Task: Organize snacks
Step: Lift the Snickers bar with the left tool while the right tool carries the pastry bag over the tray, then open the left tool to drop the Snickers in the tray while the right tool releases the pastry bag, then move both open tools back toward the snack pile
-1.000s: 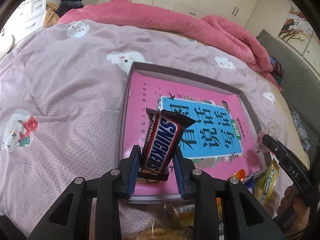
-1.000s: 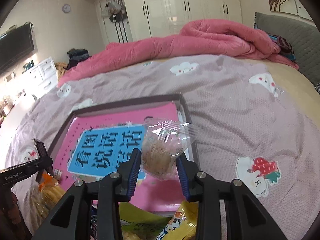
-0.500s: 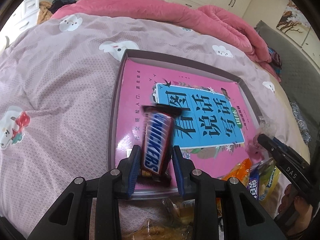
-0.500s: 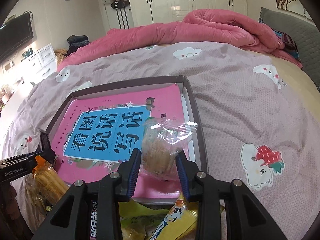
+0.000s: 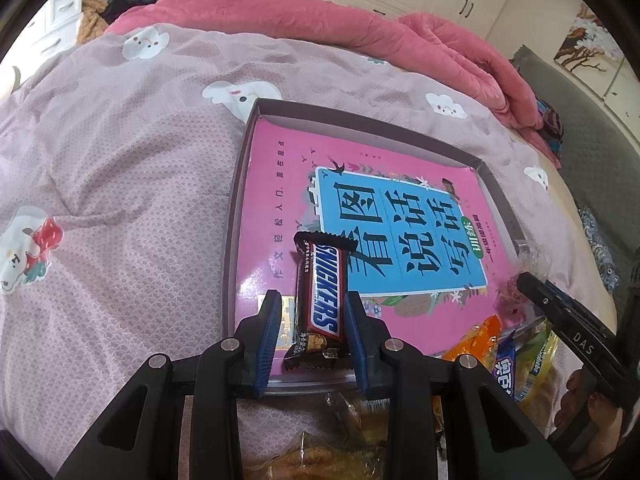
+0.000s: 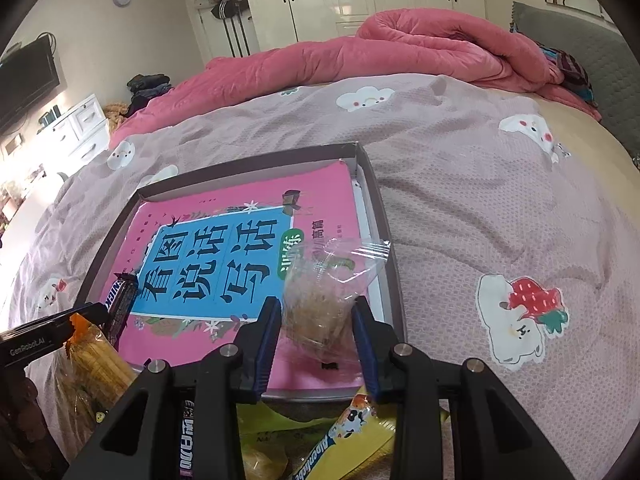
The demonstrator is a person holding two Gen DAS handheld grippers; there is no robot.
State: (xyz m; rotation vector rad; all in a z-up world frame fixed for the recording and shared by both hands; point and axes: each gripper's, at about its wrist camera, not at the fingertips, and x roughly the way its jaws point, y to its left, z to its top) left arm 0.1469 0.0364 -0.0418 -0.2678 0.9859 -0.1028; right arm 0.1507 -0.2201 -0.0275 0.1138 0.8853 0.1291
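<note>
A shallow dark-rimmed box (image 5: 239, 208) lies on the bed, with a pink and blue book cover lining its bottom. Over its near left corner my left gripper (image 5: 313, 322) is shut on a brown Snickers bar (image 5: 325, 292), which points away from me. In the right wrist view my right gripper (image 6: 317, 322) is shut on a clear packet with a pale brown biscuit (image 6: 320, 308) over the box's near right corner (image 6: 394, 320). Each gripper shows at the edge of the other's view: the right gripper (image 5: 560, 312), and the left gripper (image 6: 44, 336) with the Snickers bar (image 6: 120, 304).
A heap of loose snack packets (image 5: 516, 356), yellow, orange and blue, lies on the mauve patterned bedspread (image 5: 120, 184) just before the box's near edge; more packets (image 6: 348, 432) lie under the right gripper. A pink quilt (image 6: 400, 52) is bunched at the far side.
The Snickers bar has swung in the left jaws from leaning right to pointing nearly straight ahead. Both views have tipped slightly down onto the box. The right gripper's packet stays as it was.
</note>
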